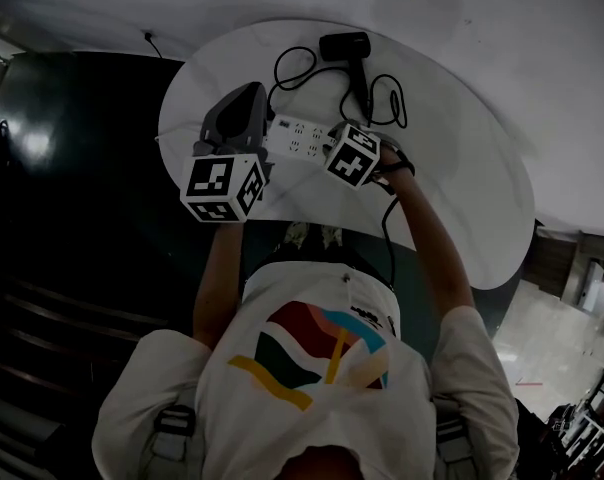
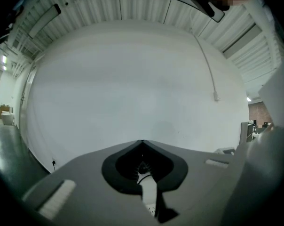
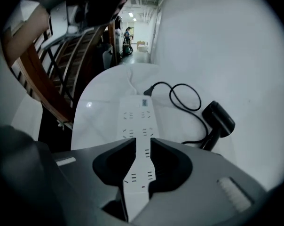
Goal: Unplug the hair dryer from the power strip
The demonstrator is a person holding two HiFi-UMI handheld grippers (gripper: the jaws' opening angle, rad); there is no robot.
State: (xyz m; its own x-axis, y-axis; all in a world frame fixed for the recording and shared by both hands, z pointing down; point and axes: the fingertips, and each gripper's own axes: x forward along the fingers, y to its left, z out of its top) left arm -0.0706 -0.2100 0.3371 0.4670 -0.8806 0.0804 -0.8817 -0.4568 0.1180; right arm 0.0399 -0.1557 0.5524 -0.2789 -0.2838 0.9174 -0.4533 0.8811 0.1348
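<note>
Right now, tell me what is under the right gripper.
The white power strip lies under the right gripper, showing through the gap between its jaws. The jaws cover the strip's sides there, so what sits on those parts cannot be seen.
</note>
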